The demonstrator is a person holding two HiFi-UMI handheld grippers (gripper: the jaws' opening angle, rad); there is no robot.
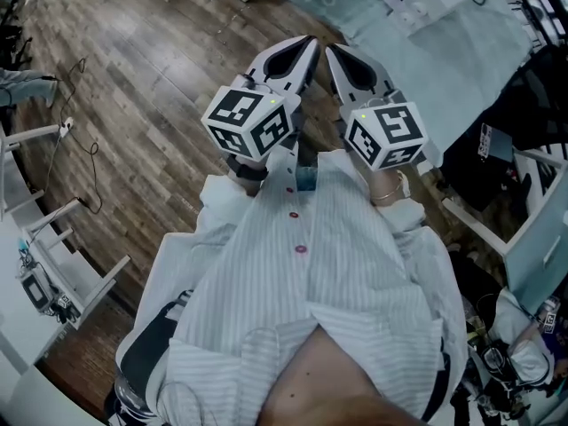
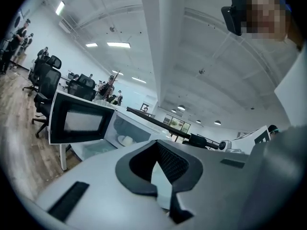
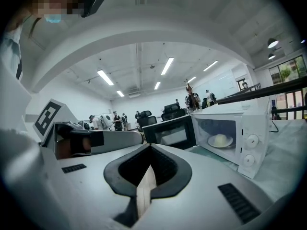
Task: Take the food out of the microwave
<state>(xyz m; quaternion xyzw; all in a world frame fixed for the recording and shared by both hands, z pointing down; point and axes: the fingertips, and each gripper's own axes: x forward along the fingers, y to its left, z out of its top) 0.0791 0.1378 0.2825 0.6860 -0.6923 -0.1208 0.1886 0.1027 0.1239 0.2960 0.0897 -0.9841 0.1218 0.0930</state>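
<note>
My right tongs [image 3: 146, 181], jaws together, empty; beyond, the open microwave [image 3: 242, 128] holds food [image 3: 220, 139] on a plate [image 3: 211, 143].

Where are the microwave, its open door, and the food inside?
microwave [image 3: 254, 124]: right gripper view, on its white control panel.
door [image 3: 170, 134]: right gripper view, middle of the open door's dark window.
food [image 3: 219, 139]: right gripper view, top of the pale mound inside.

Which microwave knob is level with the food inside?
The upper knob, beside the food; the lower knob sits below it, near the bottom of the microwave.
</note>
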